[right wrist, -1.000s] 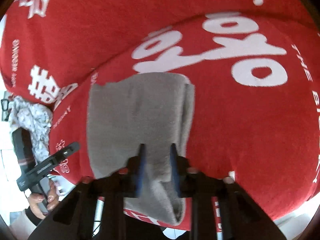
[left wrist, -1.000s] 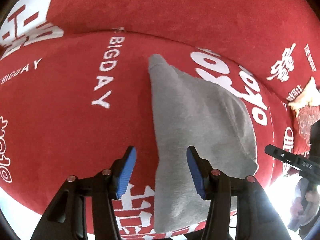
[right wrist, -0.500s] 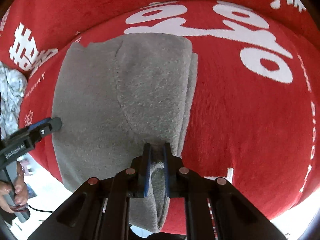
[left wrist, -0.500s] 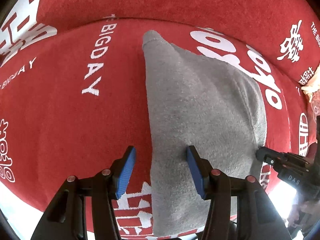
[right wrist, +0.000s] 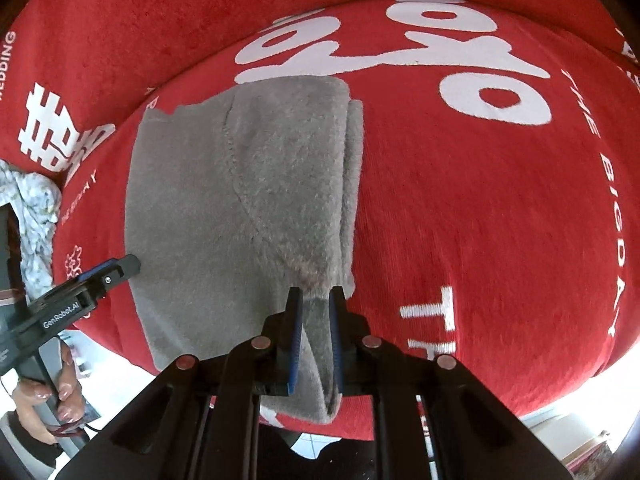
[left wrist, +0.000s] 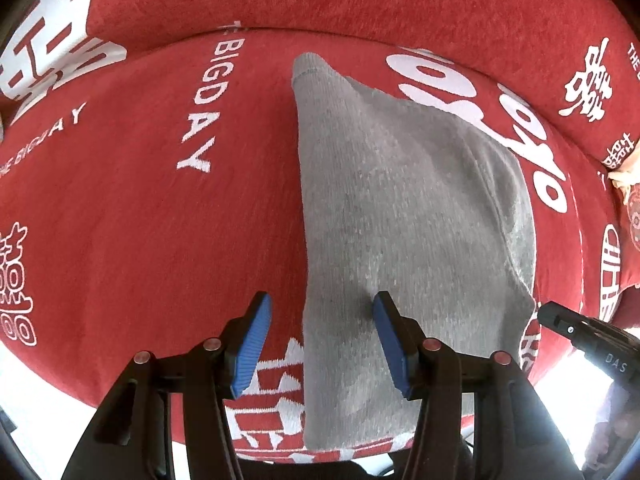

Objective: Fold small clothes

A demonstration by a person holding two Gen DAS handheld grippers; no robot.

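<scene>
A red sofa cover [left wrist: 120, 208] with white lettering carries the grey fleece garment [left wrist: 400, 208], flatter than before. The right gripper [right wrist: 314, 300], jaws opening, pinches its near edge; the left gripper [left wrist: 320, 320] stays open, straddling its left edge. A floral cloth [right wrist: 36, 200] lies beside.

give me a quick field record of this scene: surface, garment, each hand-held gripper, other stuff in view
surface: red cover with white lettering
garment: grey fleece piece, partly folded, one layer lapped over along its right side in the right wrist view
left hand-held gripper: open, straddling the garment's left edge, one blue pad over the cloth, gripping nothing
right hand-held gripper: jaws opening, a fold of the grey cloth between them at its near right corner
other: pale patterned cloth at the left edge of the right wrist view
fold state: unfinished
</scene>
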